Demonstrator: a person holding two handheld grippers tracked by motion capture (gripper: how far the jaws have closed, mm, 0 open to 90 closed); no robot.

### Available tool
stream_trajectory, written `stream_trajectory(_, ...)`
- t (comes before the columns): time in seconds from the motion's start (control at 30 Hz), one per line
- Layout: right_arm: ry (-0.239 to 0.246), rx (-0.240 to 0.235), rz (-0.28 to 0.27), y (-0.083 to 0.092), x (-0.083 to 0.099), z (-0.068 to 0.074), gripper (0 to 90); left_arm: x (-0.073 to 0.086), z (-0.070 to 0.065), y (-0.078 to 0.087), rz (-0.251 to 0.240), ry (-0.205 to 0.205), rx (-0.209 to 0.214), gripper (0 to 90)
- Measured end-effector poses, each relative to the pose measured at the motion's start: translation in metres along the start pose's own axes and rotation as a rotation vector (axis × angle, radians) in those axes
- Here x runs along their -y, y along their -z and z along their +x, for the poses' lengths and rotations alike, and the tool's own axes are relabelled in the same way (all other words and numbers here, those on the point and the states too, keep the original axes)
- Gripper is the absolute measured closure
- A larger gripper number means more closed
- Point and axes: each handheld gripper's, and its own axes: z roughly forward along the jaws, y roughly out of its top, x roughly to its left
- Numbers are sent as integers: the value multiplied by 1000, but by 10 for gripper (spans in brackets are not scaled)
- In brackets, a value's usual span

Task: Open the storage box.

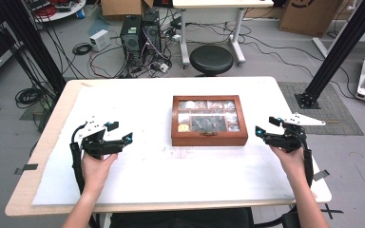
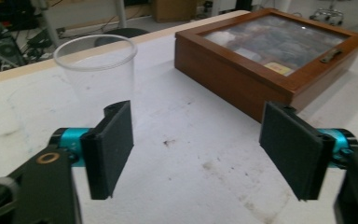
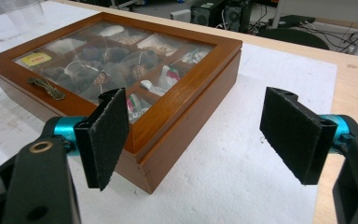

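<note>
Wooden box (image 1: pixel 209 120) with a glass lid sits shut at the centre of the white table (image 1: pixel 138 171), a spread gripper on either side.

In the high view the left gripper (image 1: pixel 121 133) rests at the left of the frame and the right gripper (image 1: pixel 267 126) at the right, both well apart from the box, both released with nothing between the jaws. A brass latch (image 2: pixel 330 55) shows on the box's near side. In the left gripper view a clear plastic cup (image 2: pixel 97 70) stands upright in the upper left, the box at upper right. In the right gripper view the box fills the left half, its corner just beyond the jaws.
</note>
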Motion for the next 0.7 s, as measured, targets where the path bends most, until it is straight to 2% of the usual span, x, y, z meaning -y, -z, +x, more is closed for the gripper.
stream_trajectory(0.1, 7, 4, -6, 0, 1, 0, 243, 1, 1, -3, 15, 11, 12, 242)
stream_trajectory(0.27, -2, 5, -3, -1, 2, 0, 243, 1, -3, -5, 17, -10, 37, 242)
stream_trajectory(0.6, -19, -45, 26, -6, 4, -1, 245, 1, -5, -7, 23, -28, 76, 242)
stream_trajectory(0.7, -11, -59, 35, -8, 5, -1, 244, 2, -5, -8, 26, -26, 81, 242)
